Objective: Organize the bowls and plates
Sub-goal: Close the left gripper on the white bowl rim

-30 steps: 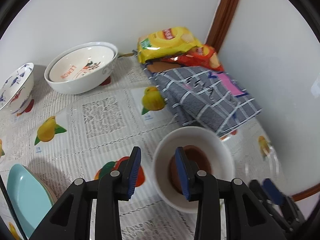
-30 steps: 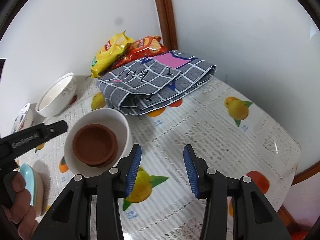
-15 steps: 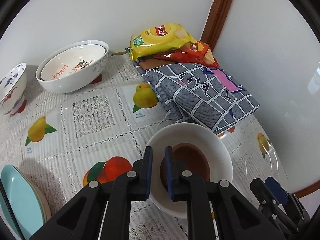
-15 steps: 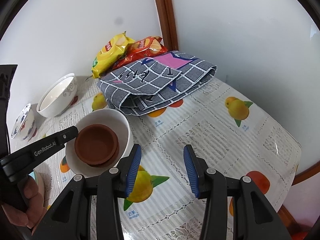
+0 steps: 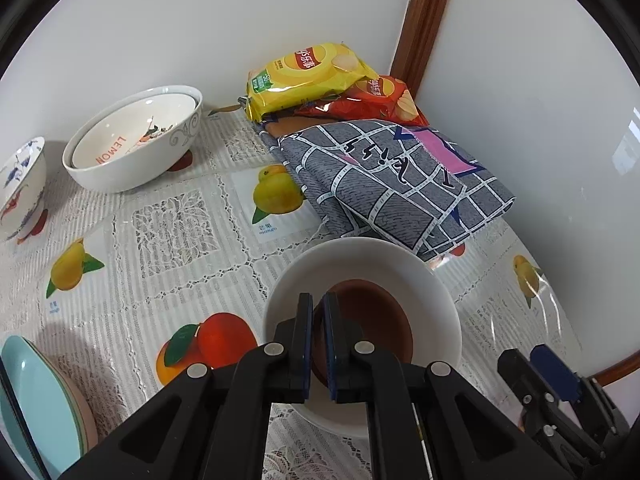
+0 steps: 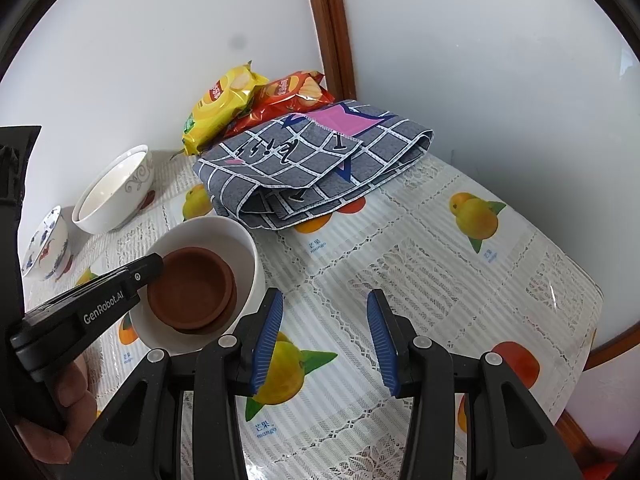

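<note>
On my left wrist view, the left gripper (image 5: 317,344) pinches the near rim of the brown bowl (image 5: 372,320) nested inside the white bowl (image 5: 420,276) on the table (image 5: 172,240). On my right wrist view, the right gripper (image 6: 326,340) hovers with jaws spread, holding nothing, just beside that white bowl (image 6: 240,240)

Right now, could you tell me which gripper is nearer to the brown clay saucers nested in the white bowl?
Left. The left gripper is closed on the brown clay saucers' rim inside the white bowl; the right gripper hangs open beside the bowl.
</note>
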